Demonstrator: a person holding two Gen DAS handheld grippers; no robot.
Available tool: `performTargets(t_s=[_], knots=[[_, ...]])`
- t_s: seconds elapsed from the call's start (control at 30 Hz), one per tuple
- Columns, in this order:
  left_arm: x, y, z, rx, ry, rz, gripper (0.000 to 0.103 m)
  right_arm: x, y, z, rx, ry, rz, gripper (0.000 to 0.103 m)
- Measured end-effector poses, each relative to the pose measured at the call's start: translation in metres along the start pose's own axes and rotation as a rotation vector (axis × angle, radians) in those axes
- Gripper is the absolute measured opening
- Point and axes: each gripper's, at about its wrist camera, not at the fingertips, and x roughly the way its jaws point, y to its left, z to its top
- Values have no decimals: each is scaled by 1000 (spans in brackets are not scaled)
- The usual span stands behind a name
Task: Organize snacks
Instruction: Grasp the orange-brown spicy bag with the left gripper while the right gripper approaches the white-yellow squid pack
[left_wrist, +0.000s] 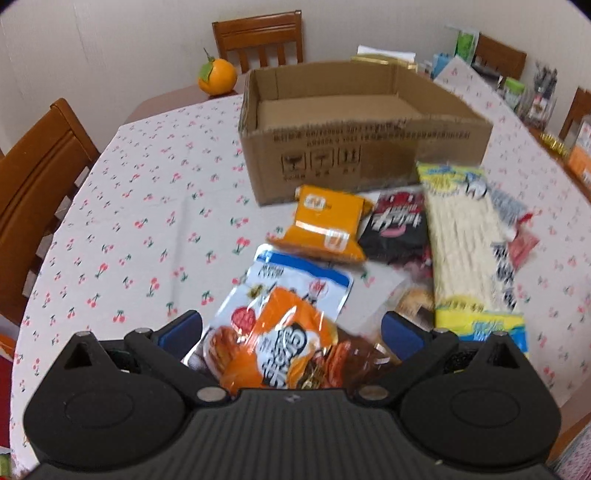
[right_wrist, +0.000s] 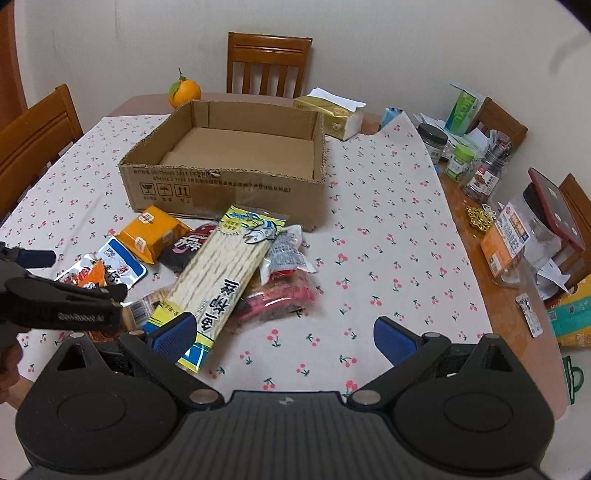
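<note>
Our left hand-held gripper (left_wrist: 291, 332) hovers, jaws spread, over the orange snack pouch (left_wrist: 291, 347).
Cardboard box (left_wrist: 369, 162) lies at twelve o'clock; right hand-held gripper (right_wrist: 284, 338) gapes empty.

Snack packets (right_wrist: 221, 273) heaped flat – just before empty cardboard box (right_wrist: 225, 184)

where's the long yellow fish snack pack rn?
In the right wrist view, the long fish snack pack lies diagonally on the tablecloth, just before the cardboard box, its near end by the right gripper.
</note>
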Motion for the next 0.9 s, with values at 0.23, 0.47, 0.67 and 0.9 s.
performTargets(t_s=[0.23,0.47,0.67,0.9], knots=[[-16,6,-22,-6,12,19,102,6,-9,-1,-12,9,25,103],[-26,15,-50,-42,48,63,102,10,-8,1,-52,0,81,103],[-17,14,-64,-148,80,-10,102,10,-7,1,-93,-8,105,103],[-16,9,-62,-169,75,6,102,12,-13,-2,-107,0,114,103]])
